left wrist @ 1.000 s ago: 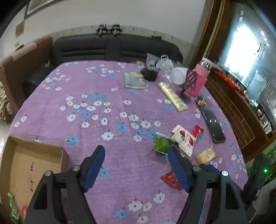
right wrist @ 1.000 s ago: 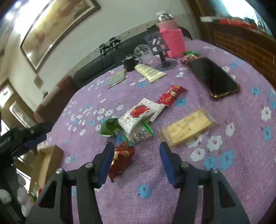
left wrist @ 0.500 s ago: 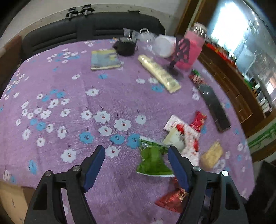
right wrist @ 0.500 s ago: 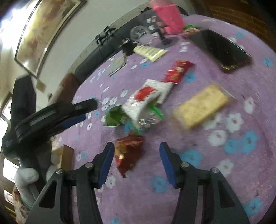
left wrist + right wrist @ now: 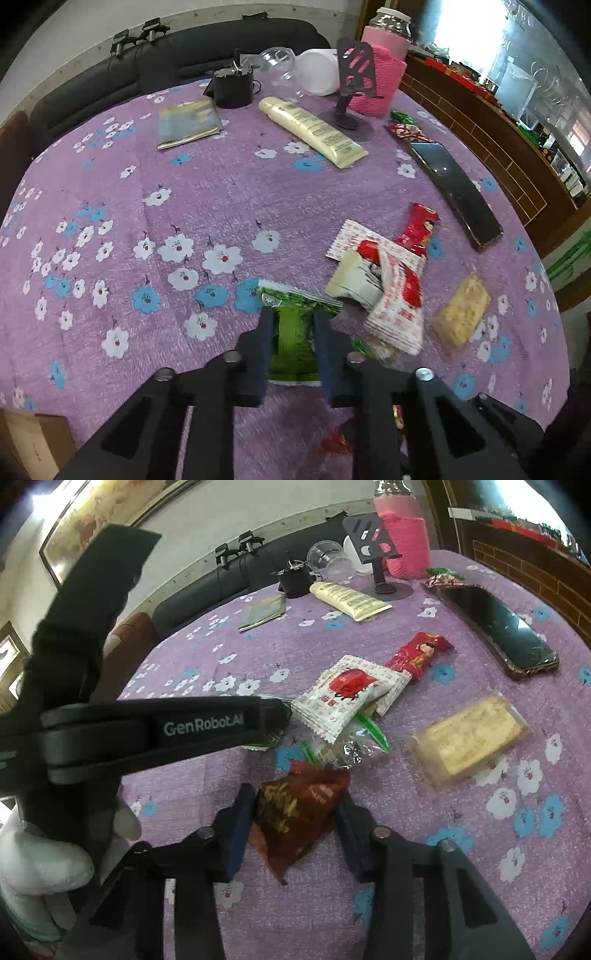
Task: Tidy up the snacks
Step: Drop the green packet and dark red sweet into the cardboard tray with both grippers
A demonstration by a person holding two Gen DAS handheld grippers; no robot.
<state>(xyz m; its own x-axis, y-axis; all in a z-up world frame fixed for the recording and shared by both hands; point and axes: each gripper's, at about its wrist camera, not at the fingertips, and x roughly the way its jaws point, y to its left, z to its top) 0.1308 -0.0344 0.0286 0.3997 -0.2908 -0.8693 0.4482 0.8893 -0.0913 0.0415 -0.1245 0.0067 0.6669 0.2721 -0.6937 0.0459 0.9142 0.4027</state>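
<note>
1. Left gripper (image 5: pixel 291 325) had clamped shut on the green packet (image 5: pixel 295 332), whose long axis ran toward twelve o'clock between its fingers.
2. Right gripper (image 5: pixel 295 805) was closing around the dark red packet (image 5: pixel 299 808) on the purple tablecloth (image 5: pixel 406 867), long axis running seven to one o'clock.

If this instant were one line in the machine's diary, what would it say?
left claw: shut on green snack packet | right claw: closing around dark red snack packet | both packets on purple floral tablecloth
</note>
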